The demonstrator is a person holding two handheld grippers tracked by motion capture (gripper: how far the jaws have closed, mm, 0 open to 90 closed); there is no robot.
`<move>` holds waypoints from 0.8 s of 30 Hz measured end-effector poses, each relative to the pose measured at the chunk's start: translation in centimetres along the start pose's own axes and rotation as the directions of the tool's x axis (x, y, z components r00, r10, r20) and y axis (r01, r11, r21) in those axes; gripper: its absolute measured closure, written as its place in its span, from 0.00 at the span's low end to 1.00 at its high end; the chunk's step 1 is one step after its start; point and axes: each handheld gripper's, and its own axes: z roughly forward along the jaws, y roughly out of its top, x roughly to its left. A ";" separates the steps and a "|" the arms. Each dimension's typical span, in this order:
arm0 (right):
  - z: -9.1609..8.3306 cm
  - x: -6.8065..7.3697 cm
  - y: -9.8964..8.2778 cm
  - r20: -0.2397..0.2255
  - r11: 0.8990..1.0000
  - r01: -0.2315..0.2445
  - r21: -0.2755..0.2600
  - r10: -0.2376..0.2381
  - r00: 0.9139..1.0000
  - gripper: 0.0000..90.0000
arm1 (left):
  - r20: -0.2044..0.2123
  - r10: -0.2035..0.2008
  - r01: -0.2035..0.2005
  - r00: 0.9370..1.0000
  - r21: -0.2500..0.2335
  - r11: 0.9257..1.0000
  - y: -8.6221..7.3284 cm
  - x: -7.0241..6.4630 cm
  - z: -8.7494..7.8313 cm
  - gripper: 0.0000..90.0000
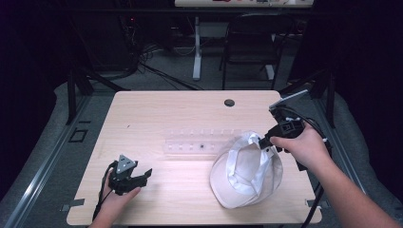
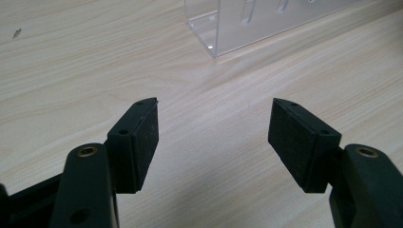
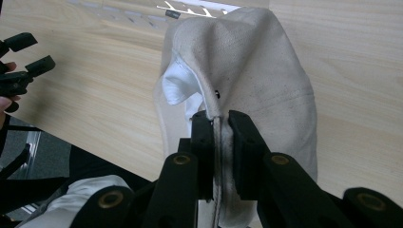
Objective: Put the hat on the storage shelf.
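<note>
A cream cloth cap [image 1: 247,173] lies at the right of the wooden table [image 1: 157,109], its back end lifted off the surface. My right gripper [image 1: 264,138] is shut on a fold of the cap's crown along a seam, and the right gripper view has the cap [image 3: 256,71] hanging away from the jaws, which are pinched on the fabric around my right gripper [image 3: 219,121]. My left gripper [image 1: 143,175] rests low at the table's front left, open. Its pads [image 2: 145,137] stand wide apart over bare wood, with nothing between them.
A clear plastic rack [image 1: 202,141] lies across the middle of the table, and its corner [image 2: 223,26] sits just ahead of the left jaws. A round cable hole [image 1: 229,102] is near the far edge. A chair [image 1: 252,42] and a desk leg stand beyond.
</note>
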 end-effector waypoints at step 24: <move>-1.9 1.0 0.1 -0.071 1.000 -0.016 0.001 0.016 0.997 0.91 | 0.002 0.006 -0.006 1.000 0.003 1.000 0.0 -0.1 0.1 0.38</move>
